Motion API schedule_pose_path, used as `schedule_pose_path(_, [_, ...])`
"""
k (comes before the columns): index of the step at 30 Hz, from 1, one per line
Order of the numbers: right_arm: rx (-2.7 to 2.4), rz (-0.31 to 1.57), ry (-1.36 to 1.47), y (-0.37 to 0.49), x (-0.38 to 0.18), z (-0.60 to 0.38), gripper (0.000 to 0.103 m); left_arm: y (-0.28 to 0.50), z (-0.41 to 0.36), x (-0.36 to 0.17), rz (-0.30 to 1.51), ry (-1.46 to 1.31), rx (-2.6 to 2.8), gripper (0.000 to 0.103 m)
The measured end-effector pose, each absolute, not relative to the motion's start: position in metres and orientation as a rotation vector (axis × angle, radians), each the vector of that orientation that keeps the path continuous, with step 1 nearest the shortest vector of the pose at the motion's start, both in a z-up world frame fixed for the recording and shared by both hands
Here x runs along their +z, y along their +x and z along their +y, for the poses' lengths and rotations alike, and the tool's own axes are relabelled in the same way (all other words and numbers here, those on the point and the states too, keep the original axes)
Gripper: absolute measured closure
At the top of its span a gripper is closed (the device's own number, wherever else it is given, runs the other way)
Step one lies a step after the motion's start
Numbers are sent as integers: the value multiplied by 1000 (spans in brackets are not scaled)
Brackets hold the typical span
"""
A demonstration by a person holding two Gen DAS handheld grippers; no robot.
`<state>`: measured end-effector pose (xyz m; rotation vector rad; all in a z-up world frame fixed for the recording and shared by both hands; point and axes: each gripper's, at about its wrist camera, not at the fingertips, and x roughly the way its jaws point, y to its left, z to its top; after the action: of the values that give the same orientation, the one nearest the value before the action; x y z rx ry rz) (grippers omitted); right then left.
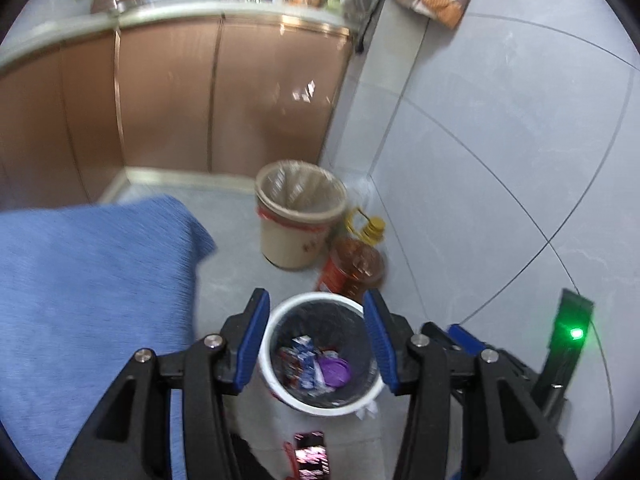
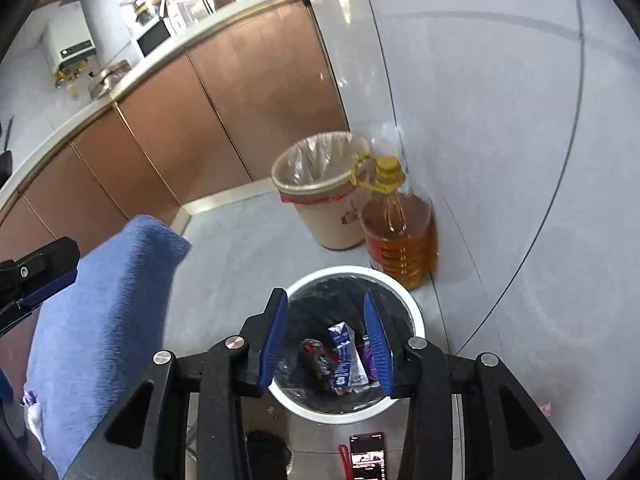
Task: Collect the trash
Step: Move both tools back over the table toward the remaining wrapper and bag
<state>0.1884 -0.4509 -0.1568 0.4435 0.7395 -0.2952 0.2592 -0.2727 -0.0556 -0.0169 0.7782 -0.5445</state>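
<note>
Both my grippers hang over the white bin (image 1: 320, 400), low in the frame's centre. My left gripper (image 1: 316, 344) and right gripper (image 2: 326, 340) stand partly open, gripping nothing. Trash (image 2: 340, 354) lies inside: a carton and wrappers.

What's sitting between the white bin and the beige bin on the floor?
Bare floor tiles lie between the white bin and the beige bin; the oil bottle stands just beside that gap. The right wrist view shows it.

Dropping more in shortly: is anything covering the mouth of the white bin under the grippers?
Nothing visible does. The white bin stands open-topped, trash lying inside, both hand-held grippers open and empty above it.
</note>
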Motion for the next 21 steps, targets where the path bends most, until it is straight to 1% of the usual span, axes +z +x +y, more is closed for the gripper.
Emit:
schedule_pose_path(9, [-234, 634, 299, 147, -96, -391, 54, 196, -212, -8, 549, 49, -404, 56])
schedule_pose_path(16, [-157, 583, 242, 127, -58, -351, 54, 173, -168, 11, 501, 28, -366, 55])
schedule_pose_path(21, [-99, 571, 203, 123, -41, -320, 54, 167, -130, 17, 483, 5, -320, 55])
